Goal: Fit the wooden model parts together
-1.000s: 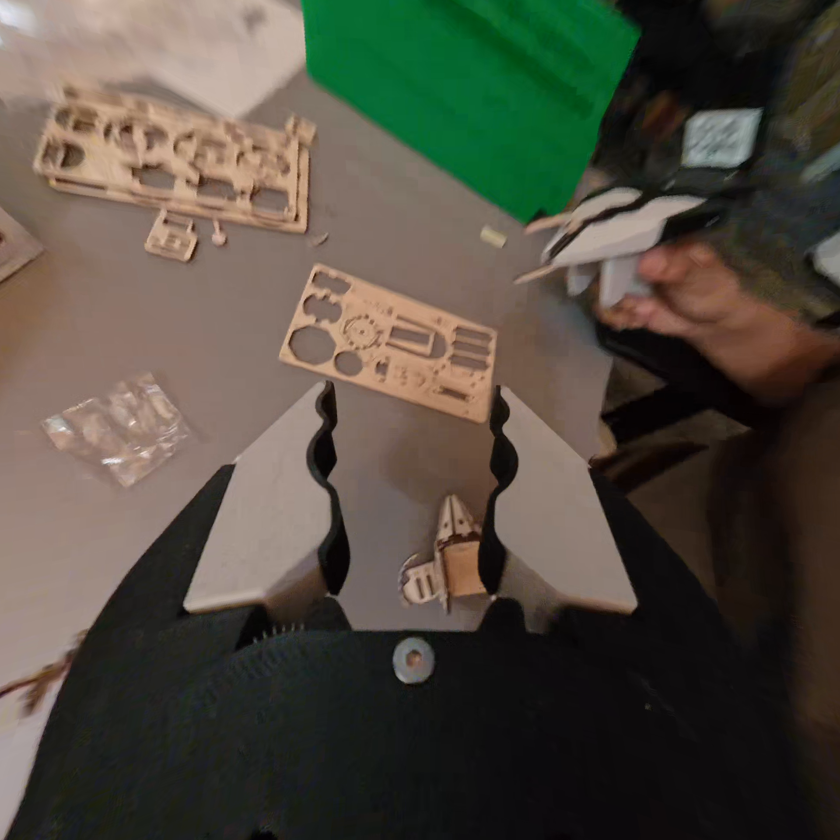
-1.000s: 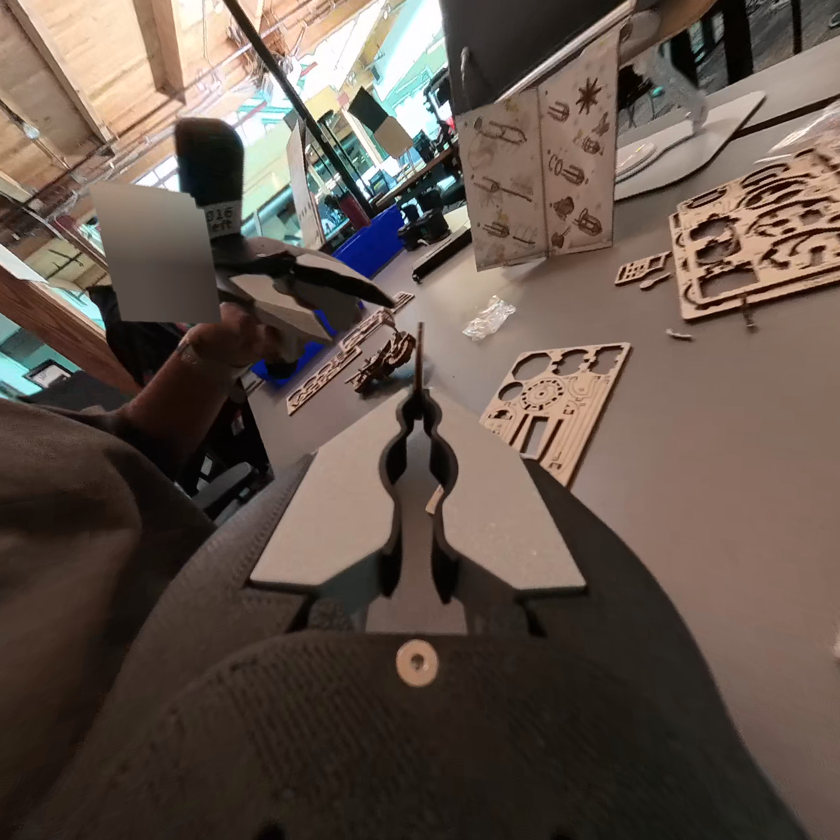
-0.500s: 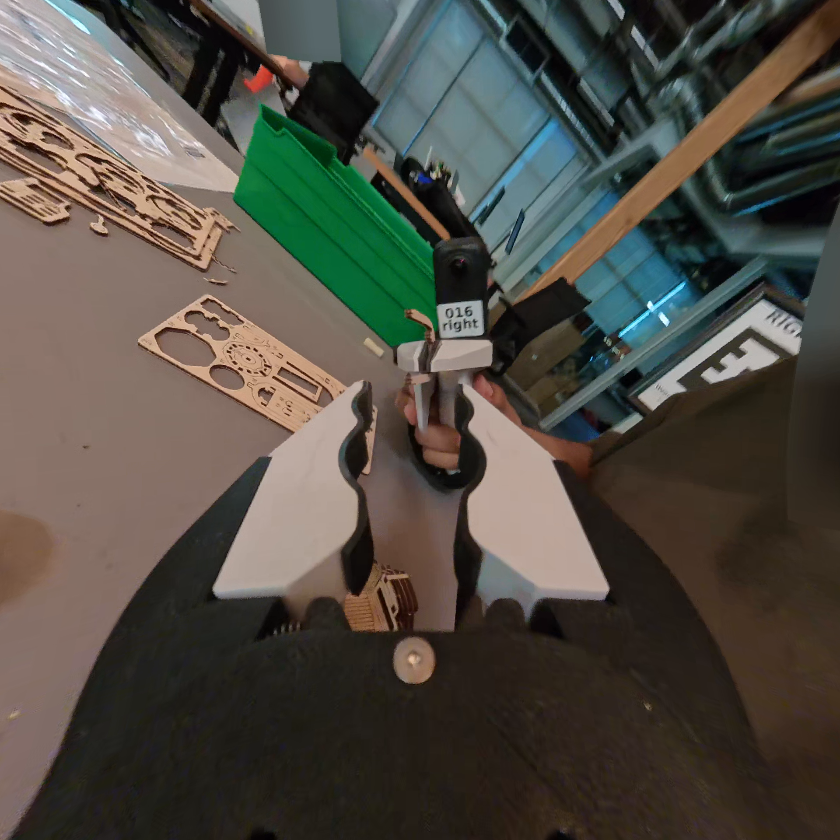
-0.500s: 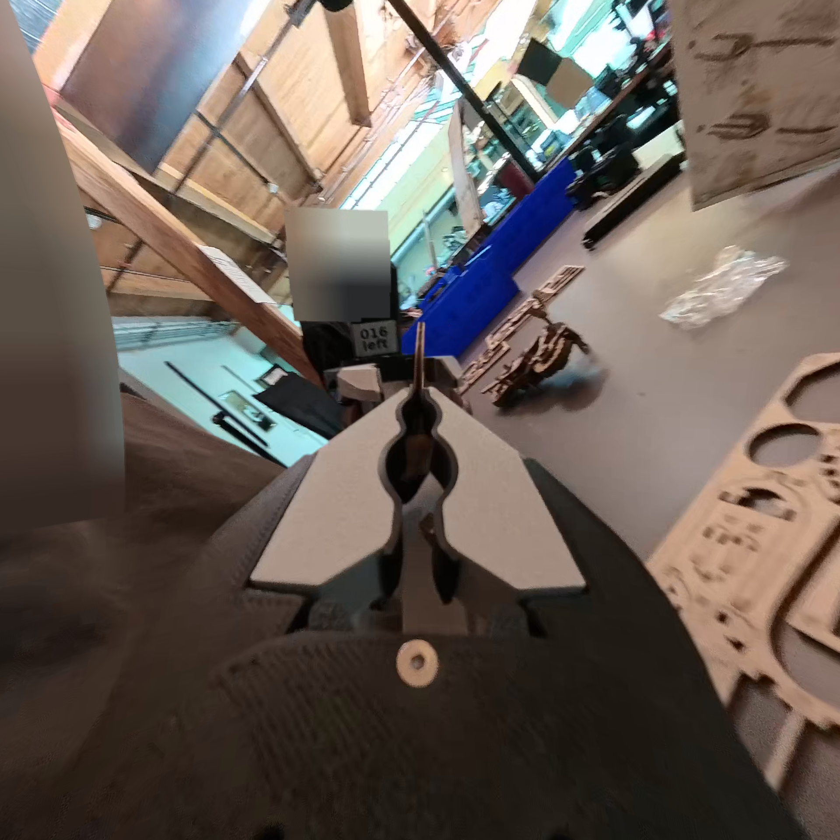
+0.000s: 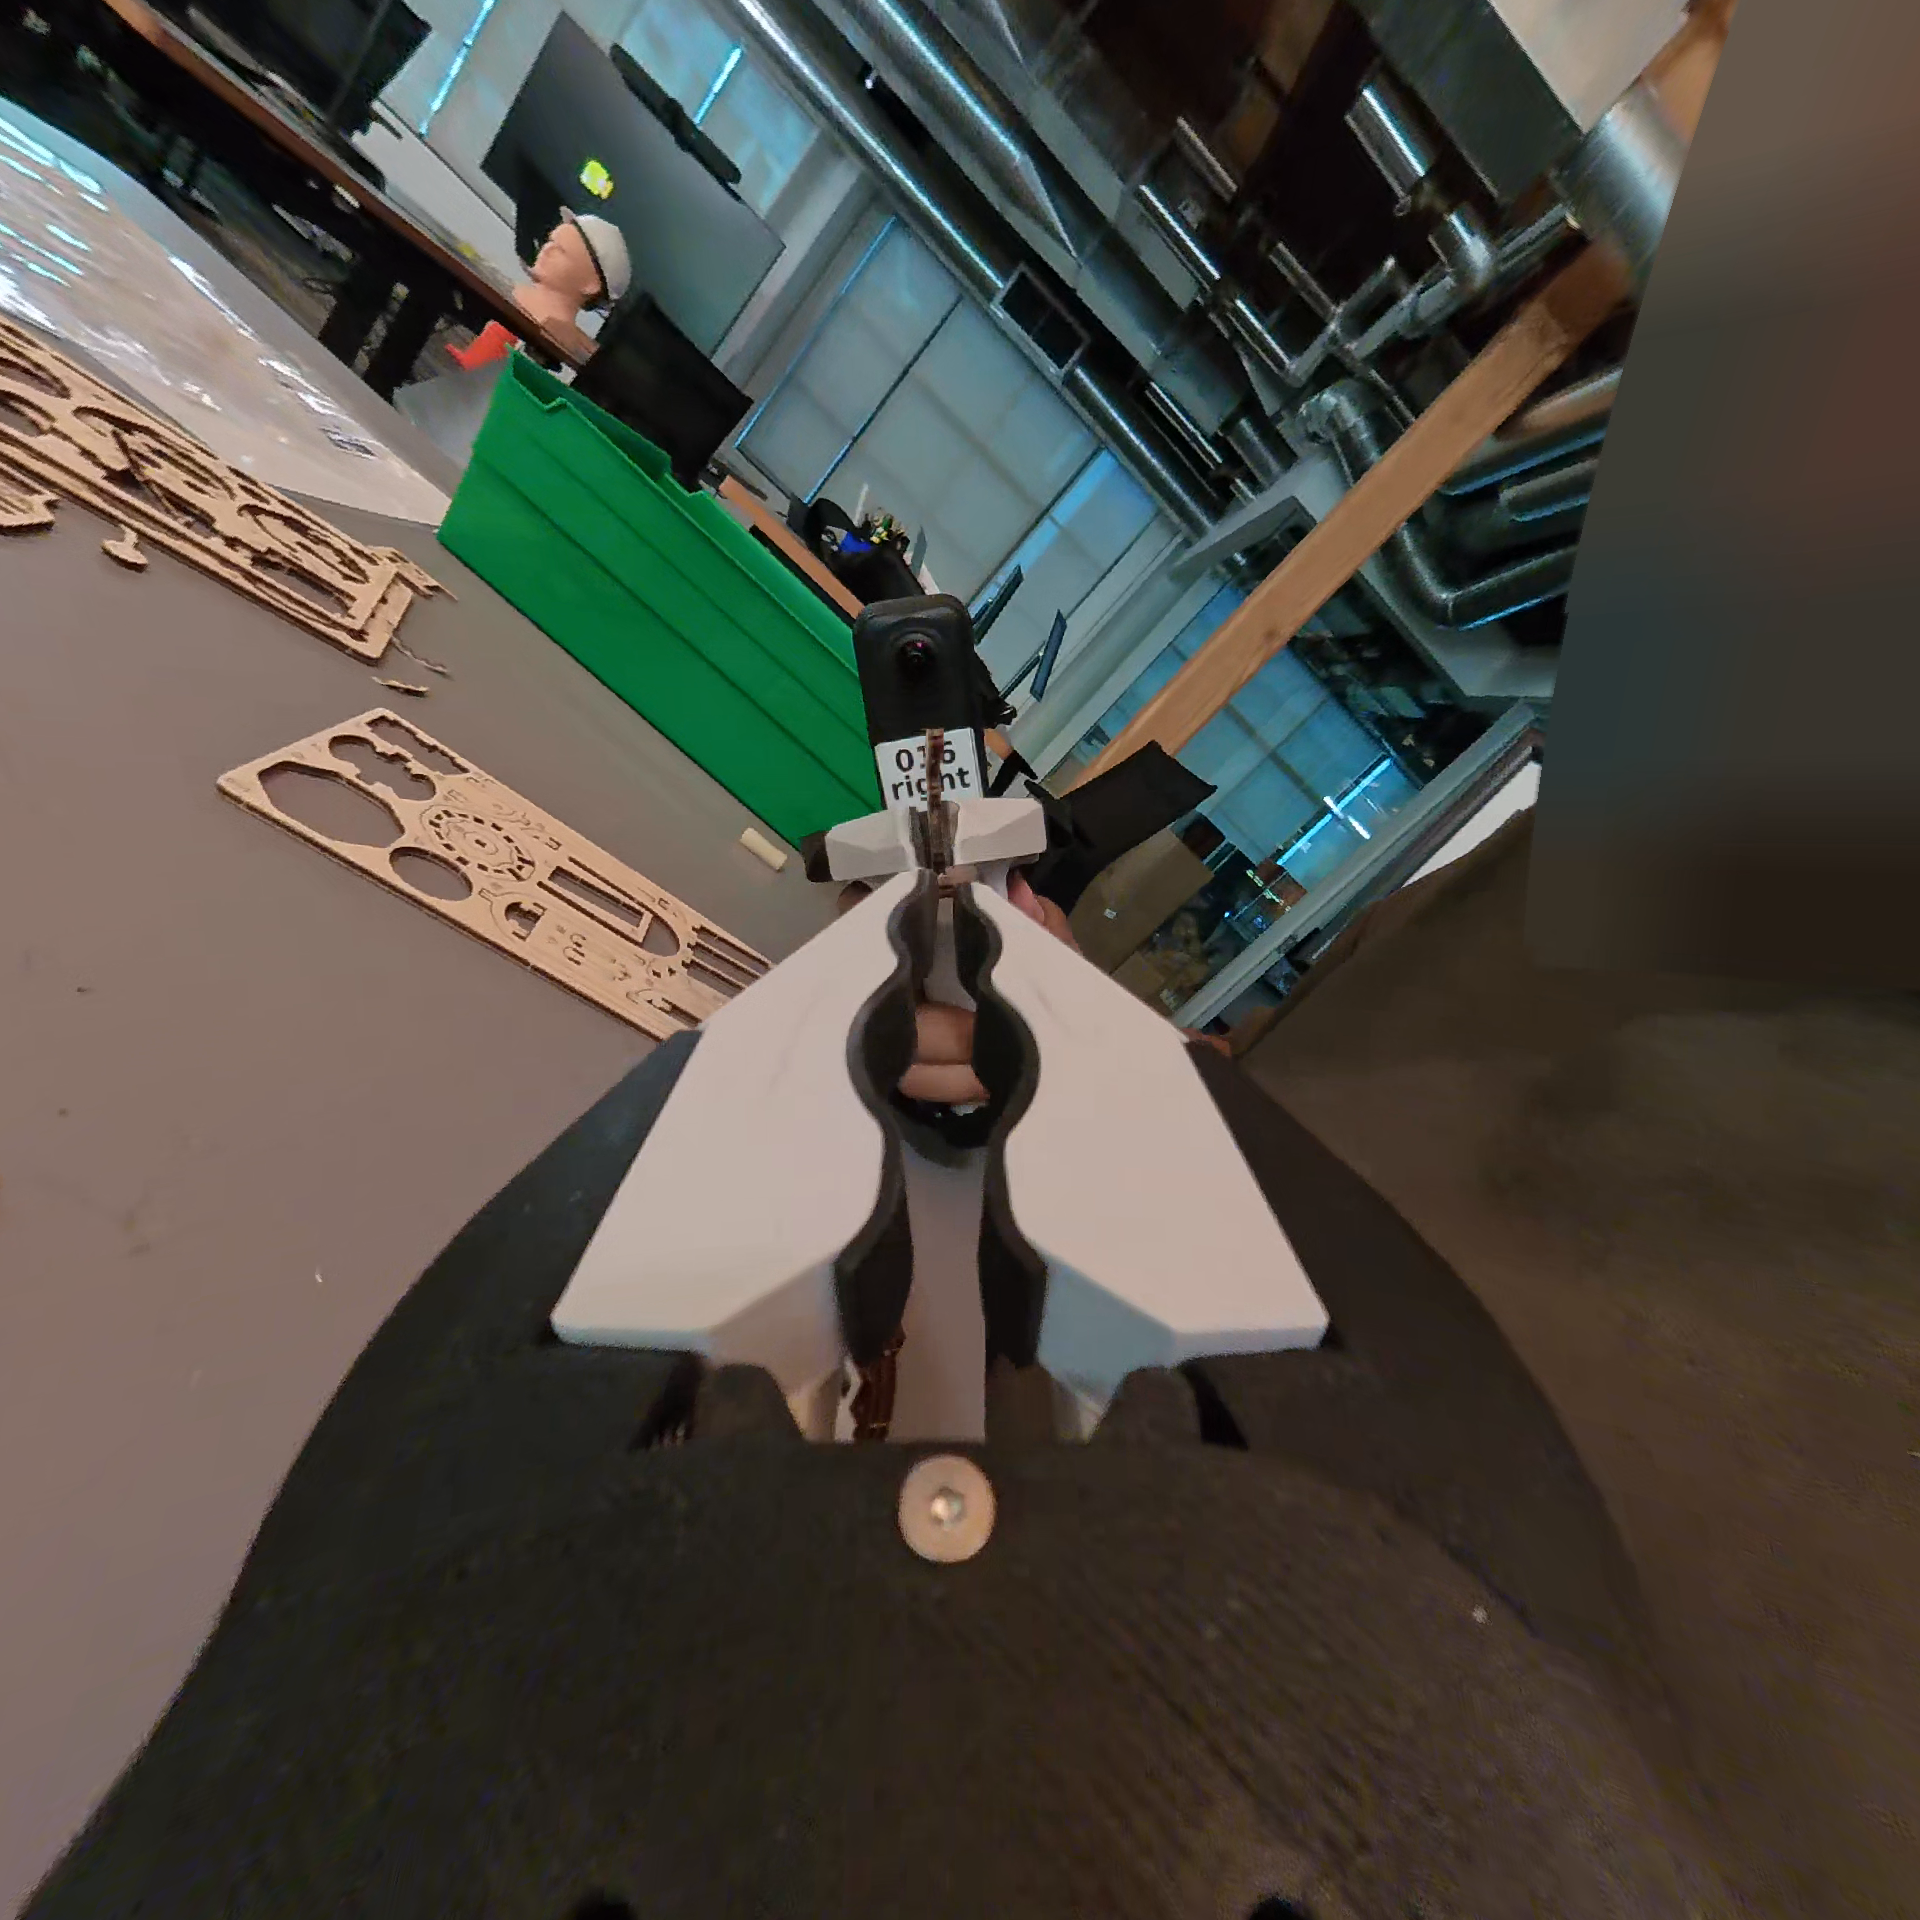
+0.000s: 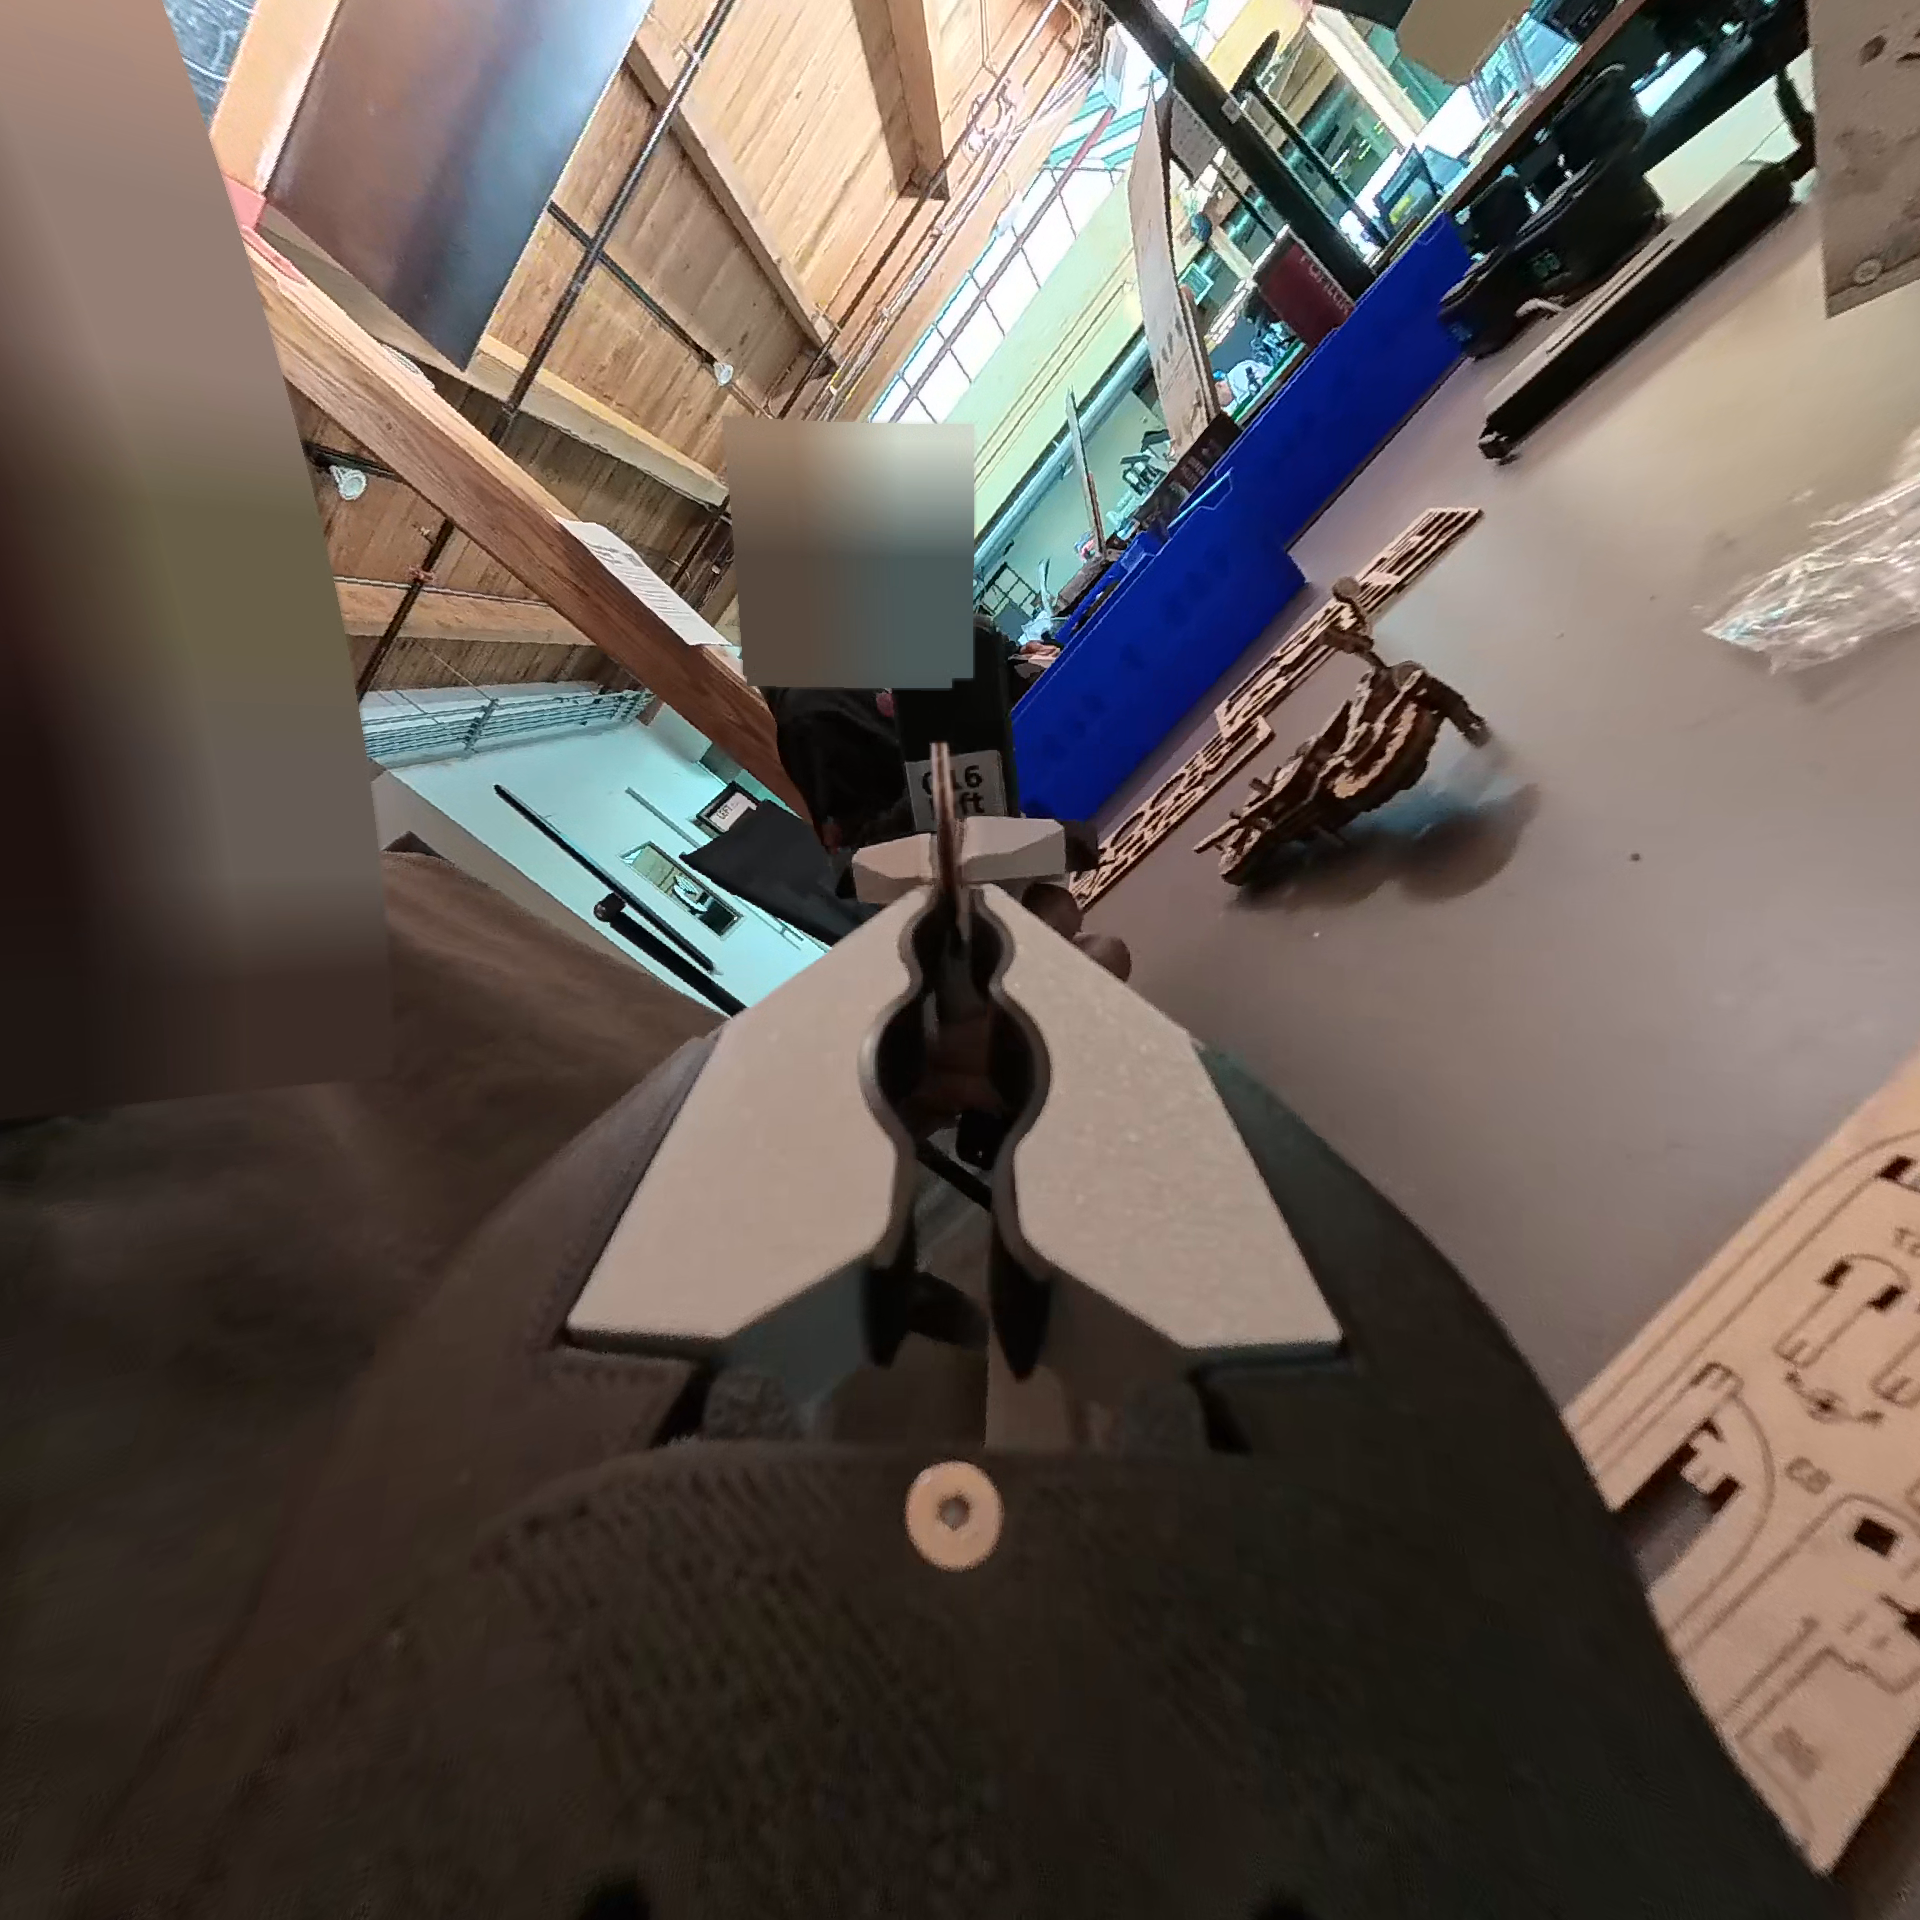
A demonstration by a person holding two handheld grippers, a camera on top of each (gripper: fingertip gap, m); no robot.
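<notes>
Punched wooden sheet [image 5: 488, 862] left of closed left hand-held gripper [image 5: 940, 904], green bin [image 5: 644, 603] behind

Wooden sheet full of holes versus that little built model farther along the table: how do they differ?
The wooden sheet lies flat on the table, while the model stands up from it as a three-dimensional build. The sheet shows empty cut-outs where parts are gone; the model is many parts joined. The sheet looks pale tan and the model darker, though it may be in shade. Both are wood, and no gripper touches either.
</notes>
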